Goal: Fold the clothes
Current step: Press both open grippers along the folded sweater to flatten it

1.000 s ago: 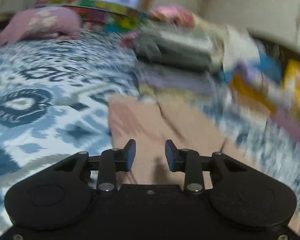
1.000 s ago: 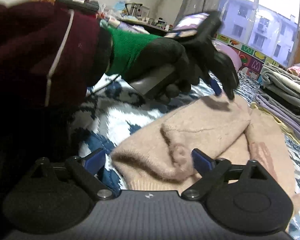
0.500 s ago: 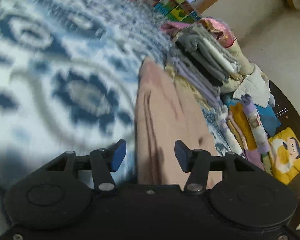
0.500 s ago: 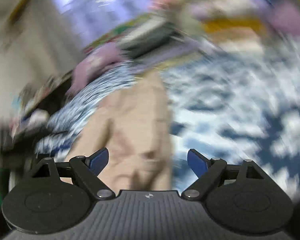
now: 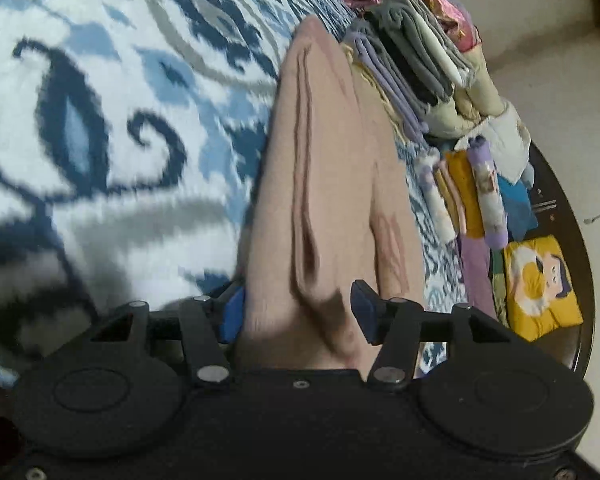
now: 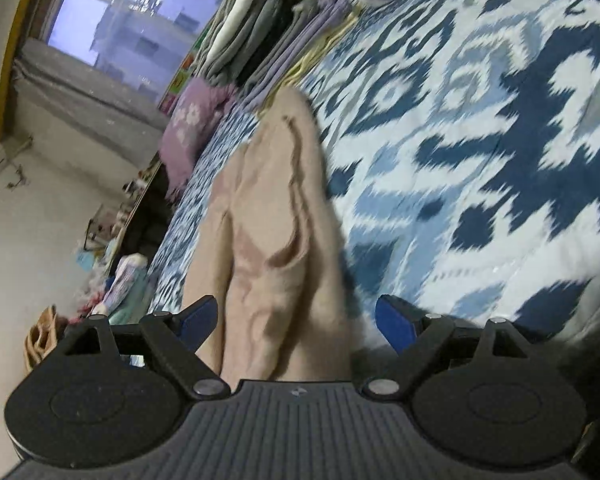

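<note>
I have the pink sweater (image 5: pixel 332 184) lying long on the bed (image 5: pixel 100 128), its near end between both the half-open left gripper (image 5: pixel 296 312) and the wide right gripper (image 6: pixel 296 320), neither gripping, so I should pinch both corners evenly

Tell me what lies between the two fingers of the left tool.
The near end of the beige sweater fills the gap between the left tool fingers, shown in the left wrist view.
</note>
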### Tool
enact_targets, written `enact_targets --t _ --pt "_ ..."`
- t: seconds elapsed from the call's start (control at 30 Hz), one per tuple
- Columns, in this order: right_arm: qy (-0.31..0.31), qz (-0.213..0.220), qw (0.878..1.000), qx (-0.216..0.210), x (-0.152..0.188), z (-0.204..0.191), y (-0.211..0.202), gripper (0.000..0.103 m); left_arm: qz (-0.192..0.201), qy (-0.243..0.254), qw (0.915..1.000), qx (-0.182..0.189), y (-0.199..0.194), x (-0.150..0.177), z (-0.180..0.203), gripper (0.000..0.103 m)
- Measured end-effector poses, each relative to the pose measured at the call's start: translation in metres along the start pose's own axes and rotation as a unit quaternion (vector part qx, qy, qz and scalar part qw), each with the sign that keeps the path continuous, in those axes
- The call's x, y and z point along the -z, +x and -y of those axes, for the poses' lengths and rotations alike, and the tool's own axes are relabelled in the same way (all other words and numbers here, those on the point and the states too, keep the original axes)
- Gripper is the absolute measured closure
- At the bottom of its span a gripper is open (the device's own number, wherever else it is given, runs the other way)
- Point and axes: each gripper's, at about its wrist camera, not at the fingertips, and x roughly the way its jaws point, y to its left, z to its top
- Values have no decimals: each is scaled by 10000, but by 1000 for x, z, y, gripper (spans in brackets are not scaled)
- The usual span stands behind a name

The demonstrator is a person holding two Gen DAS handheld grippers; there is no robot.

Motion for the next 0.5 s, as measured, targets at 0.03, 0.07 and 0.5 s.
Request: enact_targets --t 0.03,0.07,0.5 --pt "56 -66 9999 -61 2 0 0 17 5 -35 10000 -3 -1 2 0 49" --pt "134 -139 9997 -135 4 1 0 19 10 -71 10000 -6 -2 4 0 49" --pt "10 -465 9989 32 21 -1 -1 74 155 152 9985 -499 -3 17 3 69"
